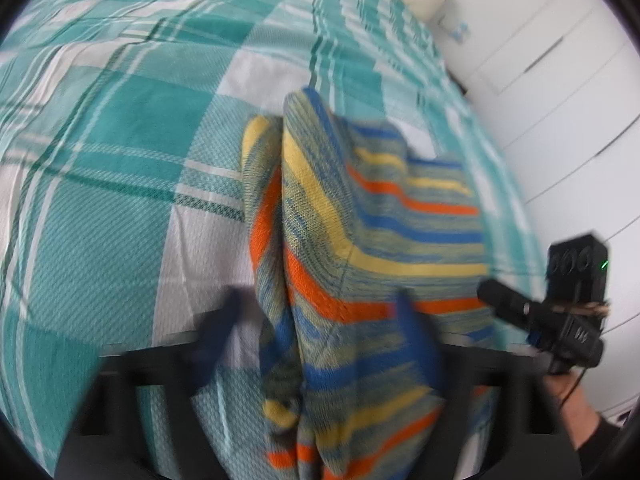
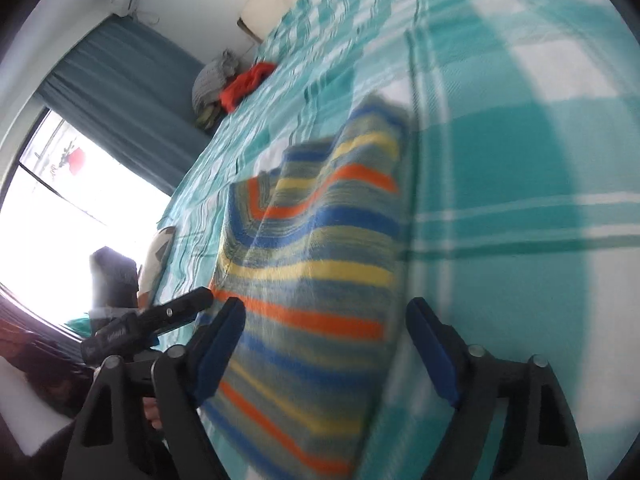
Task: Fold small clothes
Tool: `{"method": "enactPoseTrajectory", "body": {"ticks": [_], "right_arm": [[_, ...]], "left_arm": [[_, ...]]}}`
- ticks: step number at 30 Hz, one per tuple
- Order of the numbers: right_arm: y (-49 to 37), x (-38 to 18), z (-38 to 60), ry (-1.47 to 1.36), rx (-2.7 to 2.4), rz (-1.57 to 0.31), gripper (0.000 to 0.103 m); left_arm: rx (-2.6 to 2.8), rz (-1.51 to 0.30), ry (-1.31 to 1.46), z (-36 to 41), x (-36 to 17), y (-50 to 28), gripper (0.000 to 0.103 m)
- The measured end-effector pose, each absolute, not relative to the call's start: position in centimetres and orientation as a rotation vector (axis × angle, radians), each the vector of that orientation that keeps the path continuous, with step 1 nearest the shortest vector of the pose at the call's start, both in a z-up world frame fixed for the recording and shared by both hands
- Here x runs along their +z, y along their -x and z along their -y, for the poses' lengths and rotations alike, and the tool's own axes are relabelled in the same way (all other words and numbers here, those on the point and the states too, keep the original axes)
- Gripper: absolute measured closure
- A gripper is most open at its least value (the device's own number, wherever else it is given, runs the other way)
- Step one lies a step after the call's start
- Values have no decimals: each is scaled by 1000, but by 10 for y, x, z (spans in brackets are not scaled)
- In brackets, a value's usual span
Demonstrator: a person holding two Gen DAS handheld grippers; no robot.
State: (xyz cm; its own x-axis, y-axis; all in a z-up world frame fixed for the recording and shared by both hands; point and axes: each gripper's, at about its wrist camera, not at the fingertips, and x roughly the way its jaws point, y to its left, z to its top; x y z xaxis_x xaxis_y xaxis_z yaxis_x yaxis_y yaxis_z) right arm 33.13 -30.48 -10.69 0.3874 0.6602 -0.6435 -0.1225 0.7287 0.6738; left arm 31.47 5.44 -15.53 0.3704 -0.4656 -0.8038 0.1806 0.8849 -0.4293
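We saw the striped knit garment (image 1: 360, 240) bunched between the fingers of our left tool (image 1: 320, 332), its fabric rising in a ridge ahead of that tool and draping down past the camera. The left fingers stood apart with cloth filling much of the gap; through the blur we could not tell whether they pinched it. Our right tool (image 2: 326, 344) was released, its blue-padded fingers (image 2: 434, 356) spread wide. The garment (image 2: 316, 264) lay ahead of and between them on the teal plaid bedspread (image 2: 500, 152), and we could not tell whether the pads touched it. Beyond the right tool, toward the curtain (image 2: 120, 92), a red cloth (image 2: 244, 84) lay on the bed.
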Motion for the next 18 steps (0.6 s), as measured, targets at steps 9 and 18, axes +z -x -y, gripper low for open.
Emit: {"method": "enactPoseTrajectory", "body": {"ticks": [9, 18], "right_arm": [[-321, -46, 239, -184, 416, -917, 82], [-344, 4, 270, -296, 381, -884, 46]], "left_arm": [[-373, -955, 109, -41, -77, -291, 87], [-233, -944, 42, -43, -54, -308, 21]]}}
